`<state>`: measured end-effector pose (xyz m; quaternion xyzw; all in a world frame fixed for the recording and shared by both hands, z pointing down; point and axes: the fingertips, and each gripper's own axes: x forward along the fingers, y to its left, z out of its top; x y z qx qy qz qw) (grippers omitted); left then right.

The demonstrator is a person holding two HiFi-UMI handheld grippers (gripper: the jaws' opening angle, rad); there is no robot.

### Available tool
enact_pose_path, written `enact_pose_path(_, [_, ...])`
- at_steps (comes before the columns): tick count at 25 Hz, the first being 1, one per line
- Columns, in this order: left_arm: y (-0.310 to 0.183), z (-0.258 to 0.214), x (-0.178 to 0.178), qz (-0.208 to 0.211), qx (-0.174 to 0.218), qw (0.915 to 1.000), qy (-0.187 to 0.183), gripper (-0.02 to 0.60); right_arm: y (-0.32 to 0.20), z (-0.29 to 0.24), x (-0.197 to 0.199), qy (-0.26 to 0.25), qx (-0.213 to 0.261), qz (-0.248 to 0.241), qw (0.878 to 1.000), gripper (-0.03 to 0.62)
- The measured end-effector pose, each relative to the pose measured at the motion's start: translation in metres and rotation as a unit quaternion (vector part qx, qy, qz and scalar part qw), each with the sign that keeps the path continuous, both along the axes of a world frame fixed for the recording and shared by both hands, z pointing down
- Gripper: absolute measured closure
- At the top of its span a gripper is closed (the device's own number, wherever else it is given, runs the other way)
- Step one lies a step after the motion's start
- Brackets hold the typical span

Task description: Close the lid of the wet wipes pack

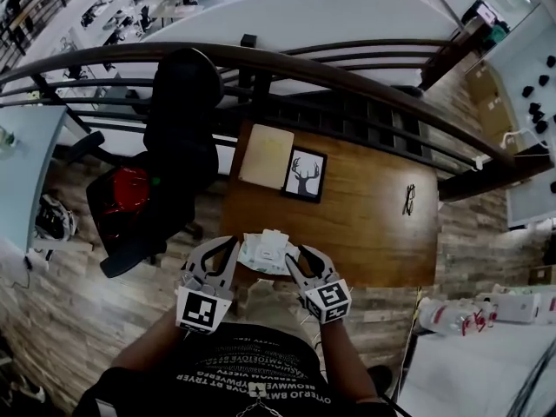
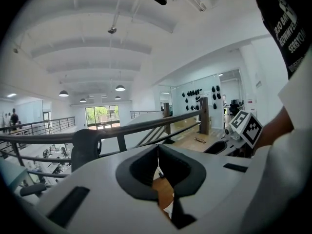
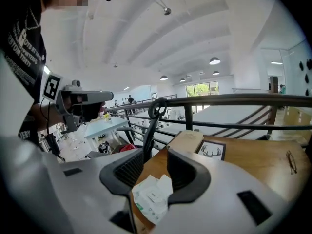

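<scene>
Trouble is most likely waiting at the table edge. The wet wipes pack (image 3: 148,199) is lying just ahead of and below the right gripper (image 3: 155,155), close to the near rim of the table (image 1: 365,224). A push coming in flat rather than from above is risking sliding the light pack along the wood, or off the rim, instead of folding the lid (image 3: 165,183) down. The right gripper is standing released, jaws wide apart, with the pack showing in the gap between them and neither pad pressing on it. A jaw tip catching under the raised flap could be lifting it further or tipping the pack. The left gripper (image 2: 157,149) is clenched on nothing, its tips meeting, and is sitting just beside the pack on its other side, so nothing appears to be bracing the pack. As a container, the pack is the only one near either gripper. Its flap appears to be standing open on the side farther from the right gripper, and whether a wipe is poking out of the opening is too small to tell.
</scene>
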<state>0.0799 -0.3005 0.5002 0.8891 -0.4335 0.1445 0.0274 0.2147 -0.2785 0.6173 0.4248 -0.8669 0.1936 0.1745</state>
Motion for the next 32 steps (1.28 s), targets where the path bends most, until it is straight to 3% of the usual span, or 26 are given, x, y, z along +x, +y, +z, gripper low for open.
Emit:
enact_pose_path(7, [-0.001,0.031,0.001,-0.022,-0.031,0.9991,-0.017,0.552,-0.012,0.071,0.005,0.01,-0.061,-0.031,0.998,0.437])
enact_pose_path(18, [0.0,0.044,-0.013,-0.059,-0.037,0.997,-0.035,0.552,-0.029,0.172,0.013,0.032,-0.135,-0.044,0.989,0.421])
enact_pose_path(24, [0.0,0.044,-0.017,-0.074,-0.045,0.9957,-0.034,0.552,-0.039,0.202,0.019,0.028,-0.164,-0.037,0.985,0.402])
enact_pose_path(32, [0.001,0.04,-0.009,-0.05,-0.036,0.9978,-0.026,0.552,-0.051,0.215,0.008,0.014,-0.192,-0.048,0.98,0.401])
